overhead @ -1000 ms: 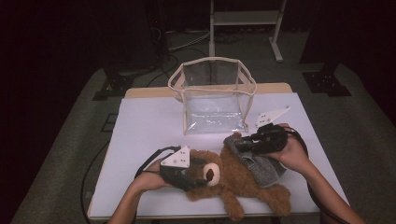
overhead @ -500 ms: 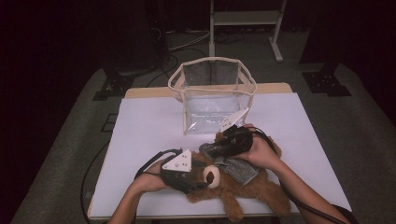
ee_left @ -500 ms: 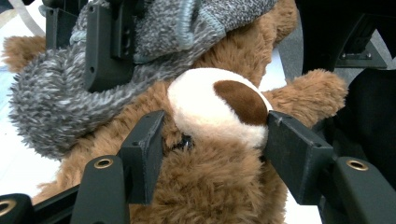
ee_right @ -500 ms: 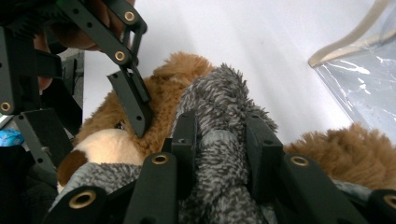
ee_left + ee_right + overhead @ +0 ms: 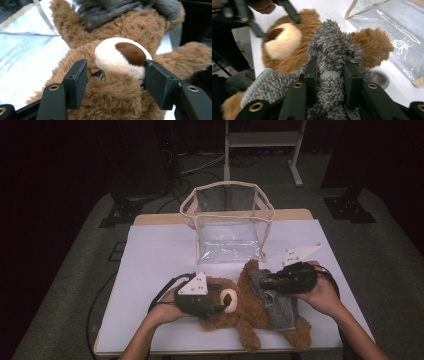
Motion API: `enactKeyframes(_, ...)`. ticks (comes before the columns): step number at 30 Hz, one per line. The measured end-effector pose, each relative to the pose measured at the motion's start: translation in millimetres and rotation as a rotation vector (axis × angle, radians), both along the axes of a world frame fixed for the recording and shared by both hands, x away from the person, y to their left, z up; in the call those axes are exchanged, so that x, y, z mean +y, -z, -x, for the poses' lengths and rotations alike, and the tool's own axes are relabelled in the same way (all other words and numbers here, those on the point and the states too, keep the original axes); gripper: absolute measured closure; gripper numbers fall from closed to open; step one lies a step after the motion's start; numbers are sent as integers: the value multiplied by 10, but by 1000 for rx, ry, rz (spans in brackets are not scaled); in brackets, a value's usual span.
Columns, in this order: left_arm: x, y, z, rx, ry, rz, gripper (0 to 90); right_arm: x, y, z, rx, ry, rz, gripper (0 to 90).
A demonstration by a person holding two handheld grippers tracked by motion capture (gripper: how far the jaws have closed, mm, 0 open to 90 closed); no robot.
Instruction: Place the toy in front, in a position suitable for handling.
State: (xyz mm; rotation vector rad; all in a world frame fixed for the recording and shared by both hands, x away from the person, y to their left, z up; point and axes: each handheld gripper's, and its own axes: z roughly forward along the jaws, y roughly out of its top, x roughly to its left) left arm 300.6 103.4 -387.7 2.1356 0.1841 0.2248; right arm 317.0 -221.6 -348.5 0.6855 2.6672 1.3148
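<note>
**Teddy bear gripped at head and sweater**

The bench (image 5: 150, 250), covered in white, carries a clear bag (image 5: 229, 222) standing open near its far edge. In front of the bag, toward the near edge, the brown teddy bear (image 5: 250, 312) lies on its back in a grey sweater (image 5: 280, 305). The left gripper (image 5: 115, 82) has its fingers (image 5: 76, 86) pressed on either side of the bear's head. The right gripper (image 5: 329, 82) pinches a fold of the sweater between its fingers (image 5: 310, 80).

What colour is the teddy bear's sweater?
The sweater is mottled grey, clearest in the right gripper view.
</note>
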Motion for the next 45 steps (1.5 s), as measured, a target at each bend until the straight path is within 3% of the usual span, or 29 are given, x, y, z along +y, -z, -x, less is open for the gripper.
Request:
enactKeyframes(6, 7, -13, -63, -18, -120, 27, 378, 73, -24, 235, -7, -57, -36, 680)
enactKeyframes(9, 23, -26, -90, -21, -166, 38, 387, 209, 16, 288, -27, -86, 0, 678)
enactKeyframes(13, 80, -73, -65, -36, -147, 6, 360, 245, 81, 189, -27, -84, 9, 680)
enactKeyframes(16, 165, -66, -48, 1, -104, -16, 339, 170, 99, 33, -24, -38, -19, 681)
enactKeyframes(19, 224, 25, -59, 25, -120, -32, 362, 161, 86, -86, -10, -24, -34, 682)
enactKeyframes(23, 217, 104, -114, 40, -138, 8, 434, 345, -9, -106, -35, -54, -13, 685)
enactKeyframes(26, 185, 98, -120, 27, -150, 12, 458, 589, -77, -107, -46, -115, 3, 685)
enactKeyframes(32, 177, 133, -143, 25, -191, 32, 474, 989, -44, -215, -43, -188, 39, 686)
enactKeyframes(37, 172, 135, -167, 28, -203, 42, 474, 1151, -32, -356, -11, -171, 13, 686)
enactKeyframes(41, 174, 144, -140, 32, -177, 39, 474, 1196, -66, -422, 0, -175, 25, 686)
enactKeyframes(45, 157, 130, -53, 14, -117, -4, 470, 1223, -129, -524, 8, -177, 36, 685)
